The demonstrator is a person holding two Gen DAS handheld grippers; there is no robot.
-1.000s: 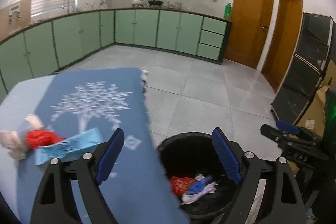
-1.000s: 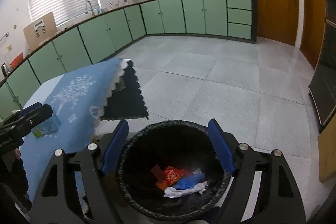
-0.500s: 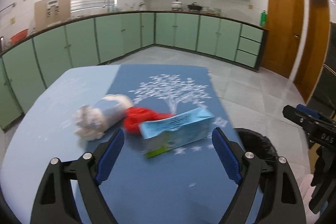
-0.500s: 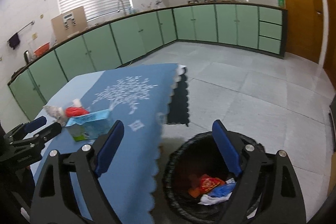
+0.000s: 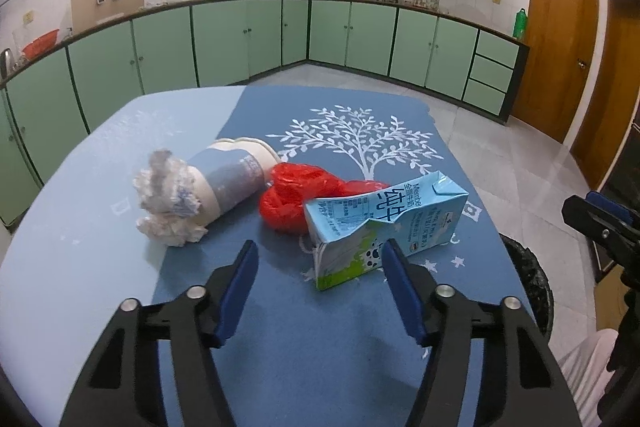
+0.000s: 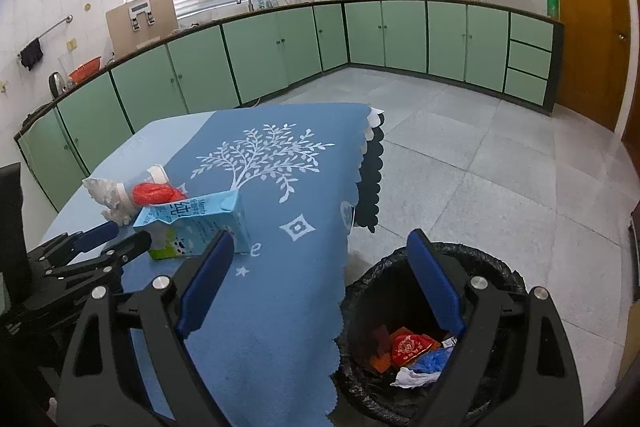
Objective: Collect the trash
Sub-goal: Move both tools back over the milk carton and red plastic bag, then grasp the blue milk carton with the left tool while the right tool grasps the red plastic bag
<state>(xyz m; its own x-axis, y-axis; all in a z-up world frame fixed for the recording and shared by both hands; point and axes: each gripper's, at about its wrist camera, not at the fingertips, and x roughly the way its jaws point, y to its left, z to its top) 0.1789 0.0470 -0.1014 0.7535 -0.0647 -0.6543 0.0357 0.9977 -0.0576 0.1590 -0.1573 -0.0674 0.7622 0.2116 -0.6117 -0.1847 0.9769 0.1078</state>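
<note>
A crushed light-blue milk carton [image 5: 384,223] lies on the blue tablecloth [image 5: 280,347], with a red plastic bag [image 5: 296,195] and a tipped paper cup [image 5: 228,179] stuffed with crumpled tissue [image 5: 168,199] behind it. My left gripper [image 5: 319,247] points down at the carton's near end. Its jaws are closing, the carton's end lies between the tips, and the left pad stands clear of it. My right gripper [image 6: 320,235] hangs open and empty over the cloth's scalloped edge, beside the black bin [image 6: 496,275]. The right wrist view also shows the carton [image 6: 196,219] and the left gripper [image 6: 116,239].
The bin, lined with a black bag, stands on the tiled floor at the table's right edge [image 5: 528,275] and holds red, blue and white scraps [image 6: 412,347]. Green kitchen cabinets [image 5: 360,35] run along the far walls. A wooden door [image 5: 560,43] is at right.
My left gripper swung from the bin to the trash on the table and came close to the carton; its jaws narrowed. My right gripper shifted left from above the bin toward the table edge.
</note>
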